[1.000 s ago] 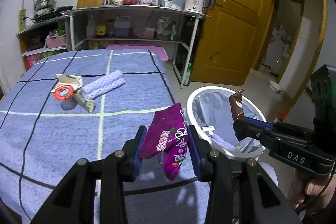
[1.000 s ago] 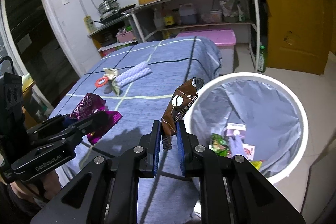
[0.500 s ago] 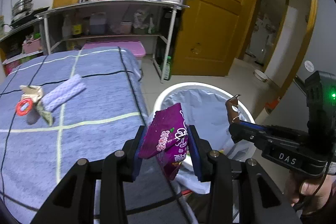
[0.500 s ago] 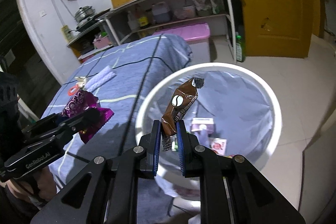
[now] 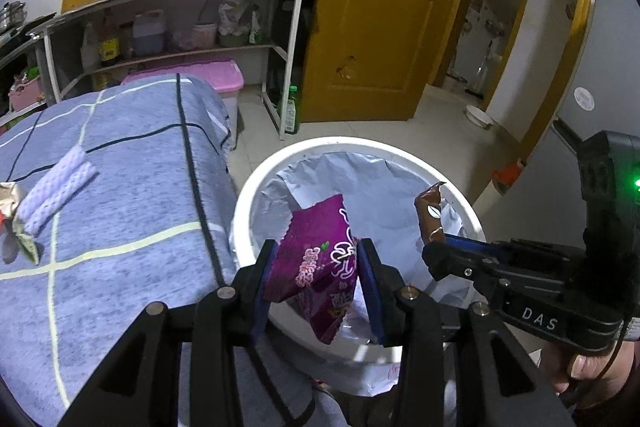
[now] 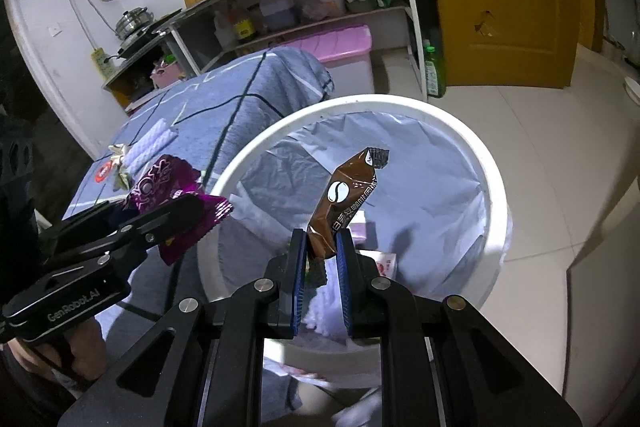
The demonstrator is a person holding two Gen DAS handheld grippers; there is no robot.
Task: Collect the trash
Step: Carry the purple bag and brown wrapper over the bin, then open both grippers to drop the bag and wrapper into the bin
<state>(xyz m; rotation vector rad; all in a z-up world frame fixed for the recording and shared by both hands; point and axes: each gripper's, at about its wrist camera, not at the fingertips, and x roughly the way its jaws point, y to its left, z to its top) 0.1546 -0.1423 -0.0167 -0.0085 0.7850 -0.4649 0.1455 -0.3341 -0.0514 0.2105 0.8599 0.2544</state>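
My left gripper (image 5: 318,269) is shut on a purple snack bag (image 5: 320,259) and holds it over the near rim of the white trash bin (image 5: 256,183), which has a grey liner. My right gripper (image 6: 322,255) is shut on a brown coffee sachet (image 6: 346,199) and holds it upright above the bin's opening (image 6: 486,163). The right gripper also shows in the left wrist view (image 5: 434,245), and the left gripper with the purple bag (image 6: 180,195) in the right wrist view. Some trash lies at the bin's bottom.
The bed with a blue checked cover (image 5: 120,195) lies left of the bin. On it lie a lilac foam roll (image 5: 56,187) and crumpled wrappers (image 6: 114,167). A metal shelf rack (image 5: 180,27), a pink box (image 5: 212,75) and a yellow door (image 5: 380,19) stand behind.
Both grippers have moved right from over the bed to over the trash bin, each keeping its hold on its wrapper.
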